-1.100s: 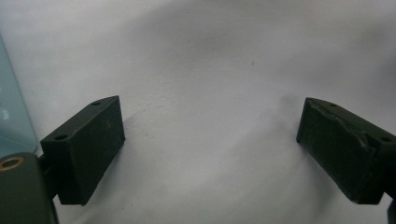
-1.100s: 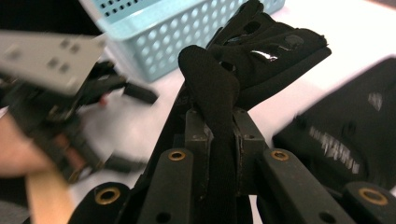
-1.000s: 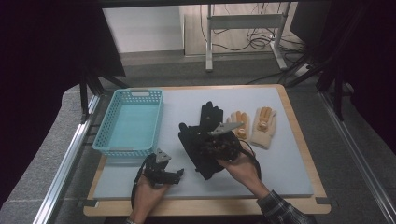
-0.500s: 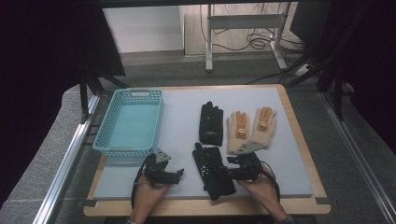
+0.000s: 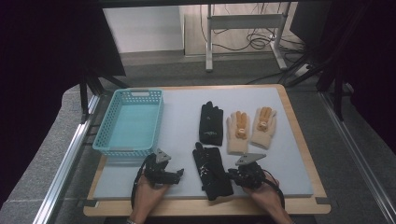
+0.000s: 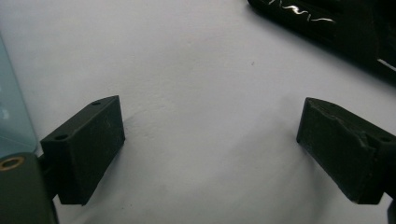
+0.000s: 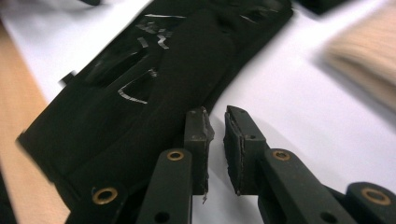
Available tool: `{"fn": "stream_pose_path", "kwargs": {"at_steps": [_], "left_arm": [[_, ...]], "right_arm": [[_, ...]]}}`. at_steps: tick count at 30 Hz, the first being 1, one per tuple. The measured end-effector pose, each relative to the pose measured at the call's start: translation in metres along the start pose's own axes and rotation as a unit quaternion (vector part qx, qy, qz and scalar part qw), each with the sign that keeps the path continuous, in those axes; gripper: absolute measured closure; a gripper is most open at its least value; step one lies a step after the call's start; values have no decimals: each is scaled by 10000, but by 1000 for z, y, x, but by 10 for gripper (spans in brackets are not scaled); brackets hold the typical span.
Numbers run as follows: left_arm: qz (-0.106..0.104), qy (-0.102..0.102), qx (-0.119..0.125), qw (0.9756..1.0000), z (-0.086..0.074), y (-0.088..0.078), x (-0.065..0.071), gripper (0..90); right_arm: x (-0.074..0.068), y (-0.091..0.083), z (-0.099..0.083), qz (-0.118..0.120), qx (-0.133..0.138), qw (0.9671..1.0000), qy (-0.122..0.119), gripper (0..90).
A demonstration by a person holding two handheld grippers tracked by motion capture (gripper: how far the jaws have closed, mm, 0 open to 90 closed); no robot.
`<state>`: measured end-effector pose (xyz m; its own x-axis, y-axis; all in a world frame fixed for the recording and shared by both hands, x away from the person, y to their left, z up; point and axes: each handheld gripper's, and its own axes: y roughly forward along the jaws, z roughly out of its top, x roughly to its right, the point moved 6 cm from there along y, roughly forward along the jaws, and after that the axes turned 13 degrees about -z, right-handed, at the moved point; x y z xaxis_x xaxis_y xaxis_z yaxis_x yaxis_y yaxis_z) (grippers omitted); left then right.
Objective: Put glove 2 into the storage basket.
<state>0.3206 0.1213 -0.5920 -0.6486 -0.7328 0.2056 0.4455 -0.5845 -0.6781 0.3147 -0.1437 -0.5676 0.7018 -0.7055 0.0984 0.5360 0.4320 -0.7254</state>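
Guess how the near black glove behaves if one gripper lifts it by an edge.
Near black glove lies flat and thin on the mat, so it probably droops. It looks light. The silvery print may be slicker than the fabric.

High view looks down over the table [image 5: 289, 154] — gripper views skim it closely, sharing the near black glove [image 5: 212, 170].

both hands come in from the bottom edge of the high view, each wrapped around a set of tongs held low over the near part of the desk. the left tongs [image 5: 179, 173] point toward the right, jaws spread wide with nothing between them. the right tongs [image 5: 230, 174] point left toward them; their jaws have just been closing and stand nearly together with a thin empty gap.
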Motion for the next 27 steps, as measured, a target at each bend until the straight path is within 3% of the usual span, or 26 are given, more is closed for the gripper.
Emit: {"fn": "stream_pose_path", "kwargs": {"at_steps": [3,7,14,20,27], "left_arm": [[0,1,-1,10000,0,0,0,78],[-1,1,-2,10000,0,0,0,78],[-1,-5,5,10000,0,0,0,78],[4,-31,37,10000,0,0,0,78],[4,-11,17,10000,0,0,0,78]], "right_arm": [[-16,3,3,207,44,9998,-60,774],[-24,5,7,210,65,9996,-204,725],[2,1,16,-81,206,9998,5,594],[19,7,41,-200,350,9991,126,458],[34,24,71,-435,343,9985,-22,387]]}}
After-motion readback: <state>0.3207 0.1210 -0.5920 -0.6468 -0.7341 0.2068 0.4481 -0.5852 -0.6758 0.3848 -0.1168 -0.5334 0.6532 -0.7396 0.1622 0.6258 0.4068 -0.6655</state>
